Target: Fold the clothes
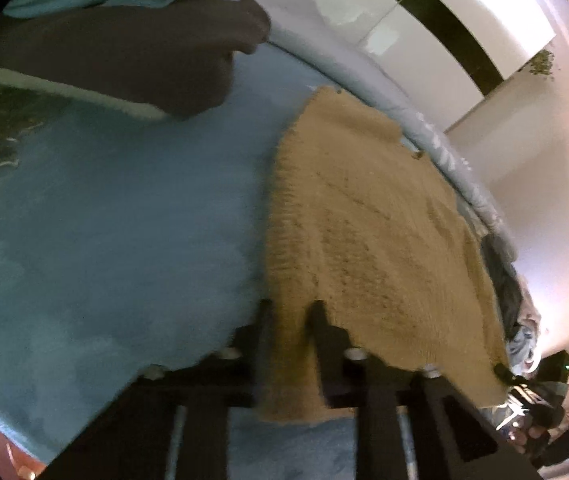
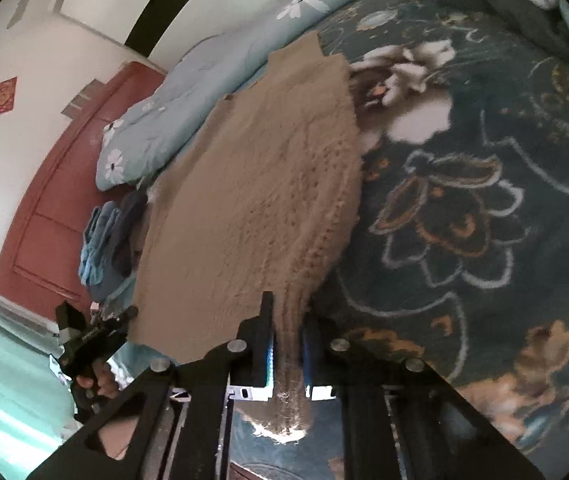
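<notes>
Tan knit sweater [image 1: 364, 232] spread mostly flat on the bed, coarse ribbed texture, no print. Left wrist view: body runs from 6 o'clock up toward 1 o'clock, ribbed edge along the 9 o'clock side, near corner bunched and hanging at 6. Right wrist view: same garment [image 2: 252, 200] runs from 6 toward 12, thick ribbed band along its 3 o'clock edge, near end gathered into a narrow fold at 6.
</notes>
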`<move>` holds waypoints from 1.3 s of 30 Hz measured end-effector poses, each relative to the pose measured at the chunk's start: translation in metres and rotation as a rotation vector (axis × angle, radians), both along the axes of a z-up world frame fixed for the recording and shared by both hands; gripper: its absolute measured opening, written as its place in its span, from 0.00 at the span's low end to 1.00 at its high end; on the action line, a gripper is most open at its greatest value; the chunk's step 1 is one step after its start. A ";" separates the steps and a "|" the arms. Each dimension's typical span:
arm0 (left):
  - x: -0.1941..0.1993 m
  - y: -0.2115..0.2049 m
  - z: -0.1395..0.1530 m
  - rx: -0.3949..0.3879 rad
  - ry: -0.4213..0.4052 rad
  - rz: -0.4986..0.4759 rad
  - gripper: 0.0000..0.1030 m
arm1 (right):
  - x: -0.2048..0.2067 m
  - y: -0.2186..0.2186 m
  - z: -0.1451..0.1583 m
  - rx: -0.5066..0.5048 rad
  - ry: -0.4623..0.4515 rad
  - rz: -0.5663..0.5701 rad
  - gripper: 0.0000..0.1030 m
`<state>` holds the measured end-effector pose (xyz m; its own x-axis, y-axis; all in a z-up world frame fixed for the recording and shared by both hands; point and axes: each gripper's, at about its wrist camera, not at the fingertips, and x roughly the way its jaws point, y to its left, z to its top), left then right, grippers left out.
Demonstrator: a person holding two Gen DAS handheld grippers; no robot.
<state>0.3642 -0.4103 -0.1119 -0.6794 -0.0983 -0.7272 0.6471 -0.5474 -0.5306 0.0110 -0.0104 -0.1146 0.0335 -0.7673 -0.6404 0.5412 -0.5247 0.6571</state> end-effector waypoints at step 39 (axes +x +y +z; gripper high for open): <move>-0.101 -0.026 0.117 -0.402 0.042 -0.183 0.90 | -0.050 -0.079 0.122 0.044 0.678 0.102 0.61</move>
